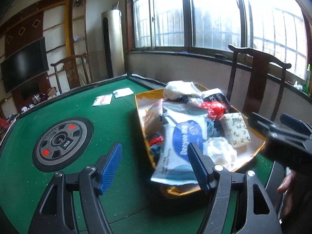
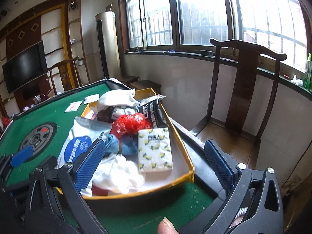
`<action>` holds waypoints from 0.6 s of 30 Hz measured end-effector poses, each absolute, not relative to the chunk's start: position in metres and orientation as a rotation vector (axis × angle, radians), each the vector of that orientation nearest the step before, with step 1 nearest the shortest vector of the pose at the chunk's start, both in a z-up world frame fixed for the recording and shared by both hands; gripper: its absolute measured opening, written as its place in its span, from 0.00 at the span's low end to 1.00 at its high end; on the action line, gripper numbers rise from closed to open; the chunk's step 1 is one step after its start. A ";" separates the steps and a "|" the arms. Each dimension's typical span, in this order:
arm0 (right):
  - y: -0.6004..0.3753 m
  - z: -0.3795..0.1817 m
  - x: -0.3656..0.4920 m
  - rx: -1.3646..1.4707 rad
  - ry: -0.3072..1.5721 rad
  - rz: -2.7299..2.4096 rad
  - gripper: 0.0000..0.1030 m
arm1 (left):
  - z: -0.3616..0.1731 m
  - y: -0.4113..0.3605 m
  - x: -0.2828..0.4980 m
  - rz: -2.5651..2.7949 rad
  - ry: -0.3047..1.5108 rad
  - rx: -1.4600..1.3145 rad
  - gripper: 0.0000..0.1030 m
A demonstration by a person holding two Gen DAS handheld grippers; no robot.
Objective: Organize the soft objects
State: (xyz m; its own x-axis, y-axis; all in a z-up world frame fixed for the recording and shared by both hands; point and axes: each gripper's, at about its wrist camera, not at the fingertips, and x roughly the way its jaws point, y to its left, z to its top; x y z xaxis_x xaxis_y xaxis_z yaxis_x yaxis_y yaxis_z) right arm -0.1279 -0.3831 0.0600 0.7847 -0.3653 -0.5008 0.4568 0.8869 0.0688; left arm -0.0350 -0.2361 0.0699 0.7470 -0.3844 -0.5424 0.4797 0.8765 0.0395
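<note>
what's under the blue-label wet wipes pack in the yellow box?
Under the white wet wipes pack: blue knit fabric, red plastic, white cloth peeking out. Anything beneath it in the yellow cardboard box is covered.

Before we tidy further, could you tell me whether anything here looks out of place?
Yes: the wet-wipes pack overhangs the tray's near rim, and two small white packets lie outside it on the green table.

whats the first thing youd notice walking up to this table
A gold-rimmed tray heaped with soft things sits at the green table's right side: a crumpled red plastic bag in the middle, a lemon-print tissue pack near the right wall, and a big blue-and-white wipes pack spilling over the near-left rim. Both grippers, left and right, hover open and empty before it.
</note>
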 end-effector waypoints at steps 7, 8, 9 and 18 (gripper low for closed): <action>-0.356 0.053 -0.138 0.111 0.534 -0.435 1.00 | 0.073 -0.215 -0.031 -0.435 0.578 0.187 0.77; -0.354 0.052 -0.137 0.109 0.539 -0.435 1.00 | 0.075 -0.211 -0.032 -0.437 0.569 0.171 0.77; -0.354 0.051 -0.136 0.109 0.543 -0.437 1.00 | 0.077 -0.209 -0.032 -0.441 0.561 0.158 0.77; -0.345 0.054 -0.130 0.105 0.542 -0.419 1.00 | 0.079 -0.209 -0.022 -0.467 0.623 0.129 0.78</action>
State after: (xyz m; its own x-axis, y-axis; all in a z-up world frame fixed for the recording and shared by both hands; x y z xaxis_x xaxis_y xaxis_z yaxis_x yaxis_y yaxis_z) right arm -0.1298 -0.3455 0.0544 0.7746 -0.3593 -0.5205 0.4141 0.9102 -0.0120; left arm -0.0224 -0.2093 0.0792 0.7123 -0.3819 -0.5888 0.4584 0.8885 -0.0218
